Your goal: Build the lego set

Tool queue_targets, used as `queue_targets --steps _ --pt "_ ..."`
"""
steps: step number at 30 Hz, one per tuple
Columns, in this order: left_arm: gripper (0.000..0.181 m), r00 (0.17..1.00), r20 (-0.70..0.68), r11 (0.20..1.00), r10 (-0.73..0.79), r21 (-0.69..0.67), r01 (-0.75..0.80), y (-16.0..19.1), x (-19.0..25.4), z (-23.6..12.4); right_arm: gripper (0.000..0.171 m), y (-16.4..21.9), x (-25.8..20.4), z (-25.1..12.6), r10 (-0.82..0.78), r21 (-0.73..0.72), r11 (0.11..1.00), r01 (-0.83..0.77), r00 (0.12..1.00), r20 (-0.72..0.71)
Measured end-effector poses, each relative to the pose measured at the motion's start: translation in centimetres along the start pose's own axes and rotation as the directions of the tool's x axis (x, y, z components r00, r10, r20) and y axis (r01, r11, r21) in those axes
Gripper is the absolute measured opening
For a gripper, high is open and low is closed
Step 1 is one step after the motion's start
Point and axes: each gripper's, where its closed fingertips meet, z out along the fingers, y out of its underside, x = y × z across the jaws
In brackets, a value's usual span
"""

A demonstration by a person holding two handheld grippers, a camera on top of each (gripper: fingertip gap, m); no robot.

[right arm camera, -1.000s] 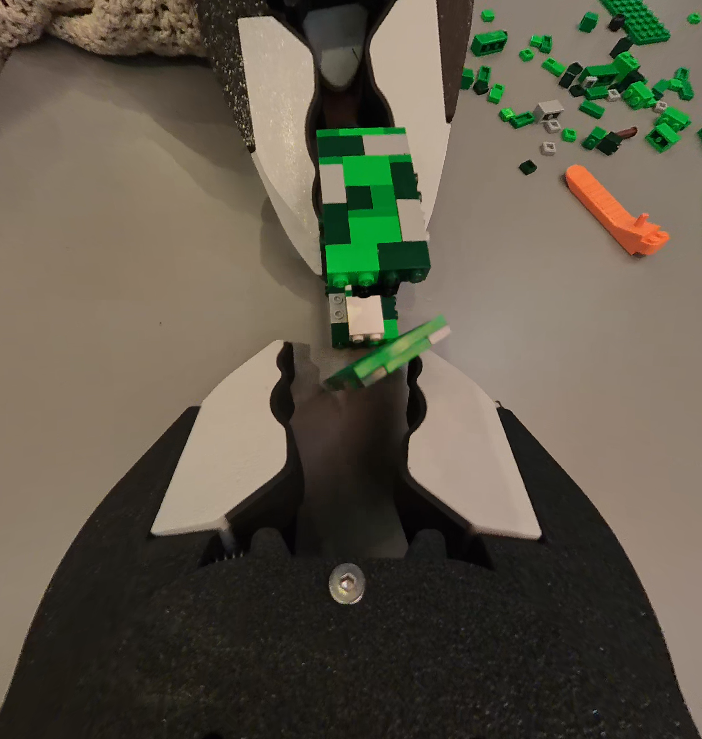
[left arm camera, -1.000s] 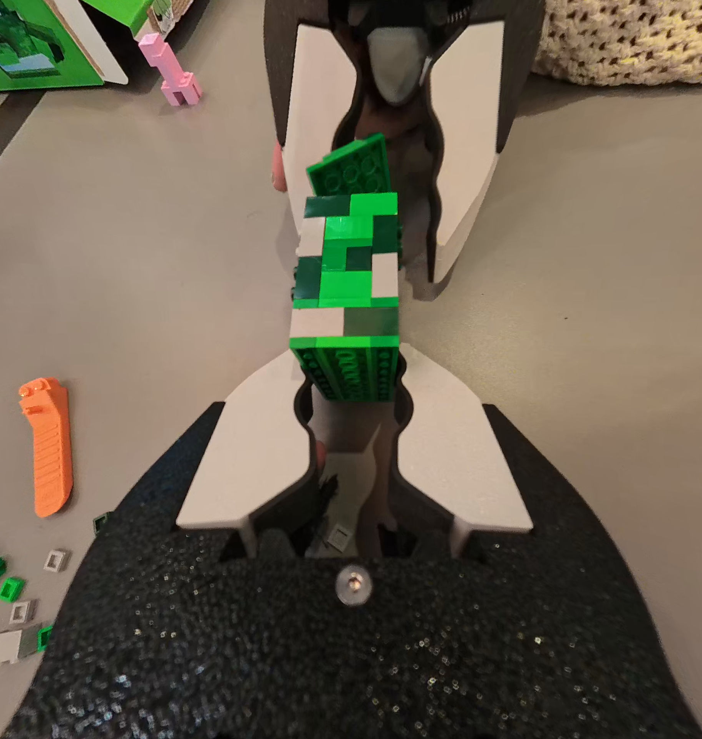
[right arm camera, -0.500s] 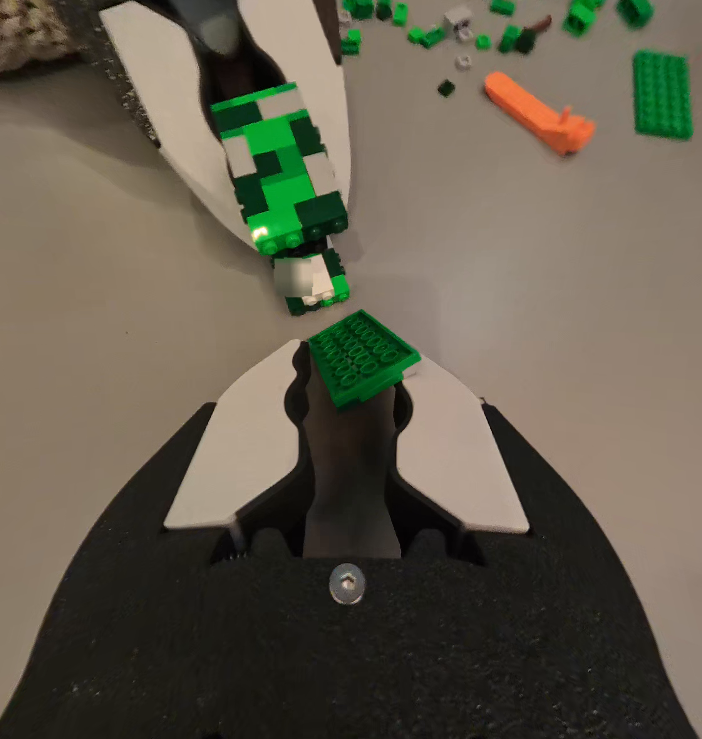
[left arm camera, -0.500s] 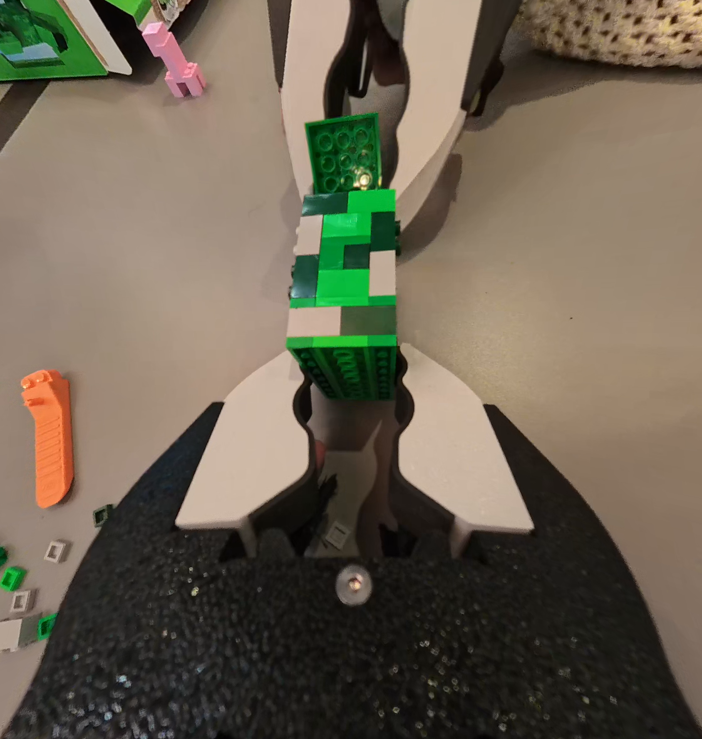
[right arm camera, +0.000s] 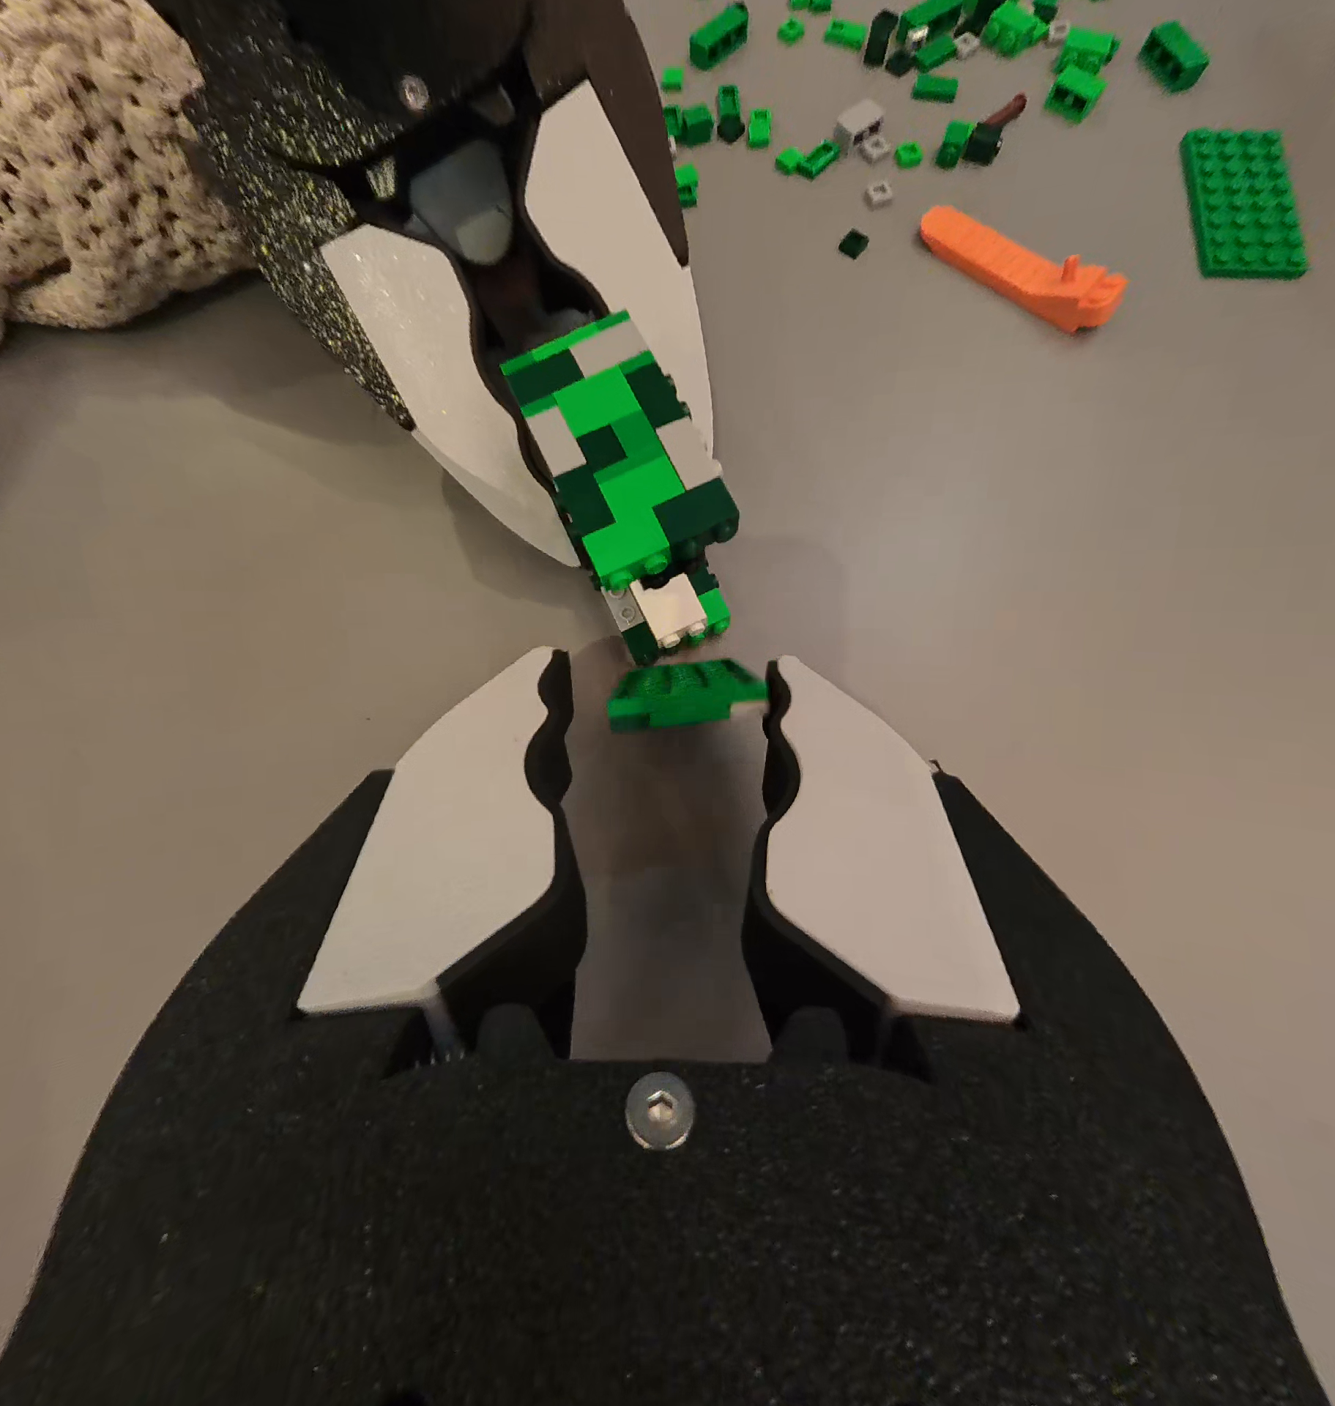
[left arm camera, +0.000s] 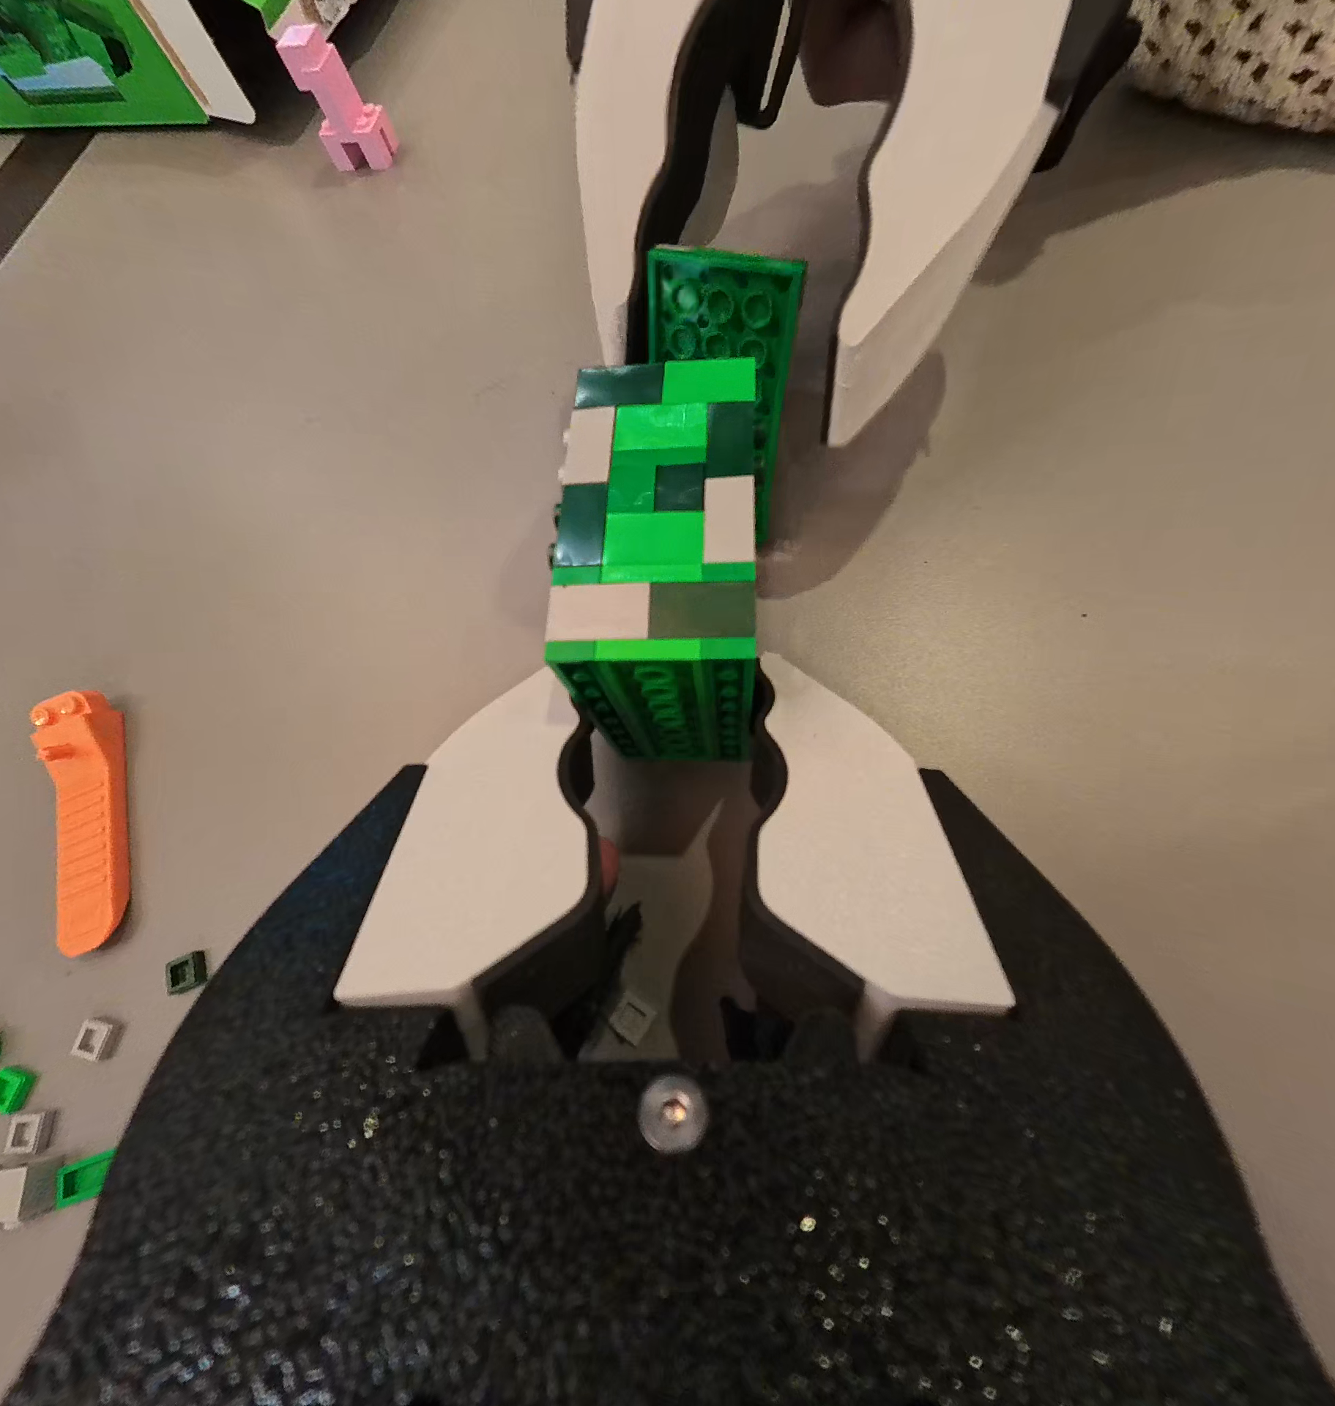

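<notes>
**Two grippers meet over the green brick column**

The left gripper (left arm camera: pixel 660 685) is clamped on the near end of the green brick column (left arm camera: pixel 656 502), a long block of light green, dark green and grey bricks that juts forward from between its fingers, above the grey table (left arm camera: pixel 268 456).

Just past the column's far end, the right gripper (right arm camera: pixel 668 669) faces it. A small green plate (right arm camera: pixel 687 691) sits between the right gripper's fingertips. It lies against the finger on the right in its own view, with a gap on the other side, so whether it is truly gripped cannot be told. The plate is just beside the column's narrow stepped tip, close but whether touching is unclear.

The left wrist view alone shows the plate's underside (left arm camera: pixel 725 312), edge-on behind the column, and, well to the left of the column, a pink figure (left arm camera: pixel 337 99) and a green box (left arm camera: pixel 63 68). An orange brick separator (left arm camera: pixel 86 822) lies left of the column too.

The right wrist view alone shows the column's white and grey tip, a scatter of loose green bricks (right arm camera: pixel 915 84) beyond the column, and a flat green baseplate (right arm camera: pixel 1242 201) past the separator (right arm camera: pixel 1022 266). A knitted cloth (right arm camera: pixel 71 167) lies on the column's other side.
</notes>
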Motion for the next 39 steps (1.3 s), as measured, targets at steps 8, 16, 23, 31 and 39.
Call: queue_targets --steps 8,16,23,31,39 --pt "0.038 1.0 0.0 1.0 0.001 0.0 -0.001 0.0 0.0 0.0 0.052 0.6 0.4 0.4 -0.074 -0.017 0.997 0.074 0.997 -0.033" --pt "0.047 0.999 0.004 0.999 0.032 0.002 -0.032 0.1 0.2 -0.1 0.053 5.6 1.9 -1.8 -0.241 -0.138 0.96 0.245 0.97 0.041" --pt "0.087 0.994 0.091 0.992 0.061 0.108 -0.071 -1.8 -0.9 -2.4 0.032 5.5 1.7 -1.5 -0.313 -0.194 0.93 0.312 0.949 0.027" --pt "0.072 0.831 0.481 0.915 0.281 0.127 -0.383 -9.8 3.7 -2.9 0.032 2.2 -1.7 -5.8 -0.45 -0.142 0.885 0.444 0.893 -0.014" --pt "0.058 0.89 0.398 0.955 0.223 0.096 -0.282 -8.5 6.0 -0.5 0.032 -1.2 -6.4 -6.5 -0.551 0.098 0.833 0.544 0.832 0.061"
